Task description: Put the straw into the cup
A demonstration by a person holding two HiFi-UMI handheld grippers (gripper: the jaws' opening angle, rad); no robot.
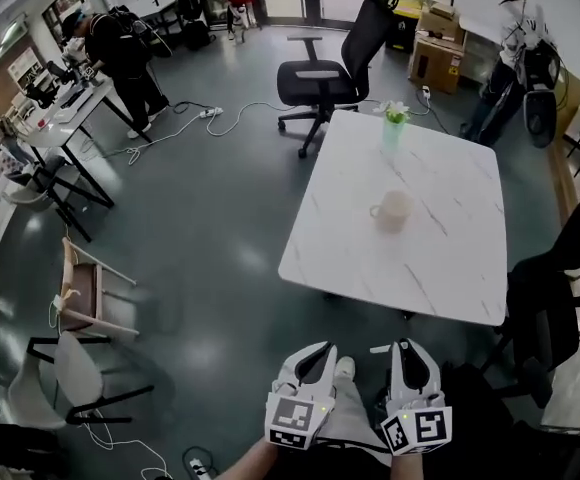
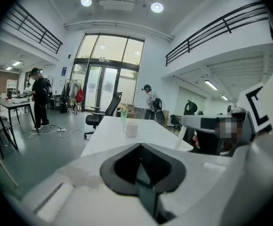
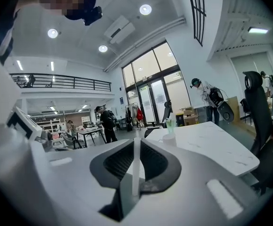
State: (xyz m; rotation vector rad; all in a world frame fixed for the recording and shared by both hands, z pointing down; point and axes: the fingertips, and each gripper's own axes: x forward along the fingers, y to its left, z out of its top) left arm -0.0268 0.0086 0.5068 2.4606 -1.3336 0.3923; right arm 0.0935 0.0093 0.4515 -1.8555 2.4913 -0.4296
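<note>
A pale cup (image 1: 392, 210) stands near the middle of the white marble table (image 1: 440, 268). Both grippers hang side by side in front of the table's near edge, well short of the cup. My right gripper (image 1: 405, 348) is shut on a thin white straw (image 3: 135, 166), which stands upright between its dark pads. My left gripper (image 1: 318, 351) is shut, with nothing seen between its jaws. The left gripper view shows the cup (image 2: 131, 130) ahead on the table, and the right gripper view shows the cup (image 3: 168, 138) ahead and to the right.
A green vase (image 1: 394, 128) with a flower stands at the table's far edge behind the cup. A black office chair (image 1: 322, 76) is beyond the table and a dark chair (image 1: 545, 313) at its right. A wooden chair (image 1: 85, 298) stands at the left. People stand in the background.
</note>
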